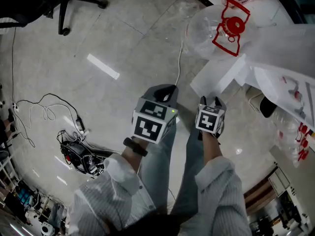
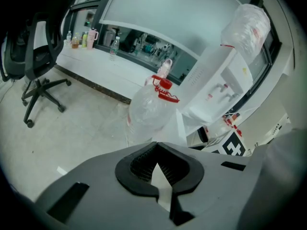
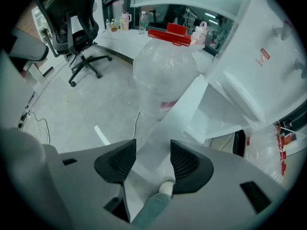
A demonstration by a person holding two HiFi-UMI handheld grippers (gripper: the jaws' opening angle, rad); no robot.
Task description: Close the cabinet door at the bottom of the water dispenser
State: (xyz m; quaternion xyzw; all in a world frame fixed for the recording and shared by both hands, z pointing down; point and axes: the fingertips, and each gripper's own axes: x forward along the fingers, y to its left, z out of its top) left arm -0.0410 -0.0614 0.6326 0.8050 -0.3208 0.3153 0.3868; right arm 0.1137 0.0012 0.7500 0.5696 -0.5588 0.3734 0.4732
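Observation:
The white water dispenser stands to my right. Its bottom cabinet door hangs open, swung out over the floor. My right gripper is open just short of the door's free edge, and the white panel shows in the gap between its jaws. I cannot tell whether it touches the door. Left of it, my left gripper is shut on nothing and points toward the dispenser.
A large clear water bottle with a red handle stands on the floor right behind the open door. An office chair is farther left. Cables and a white strip lie on the floor.

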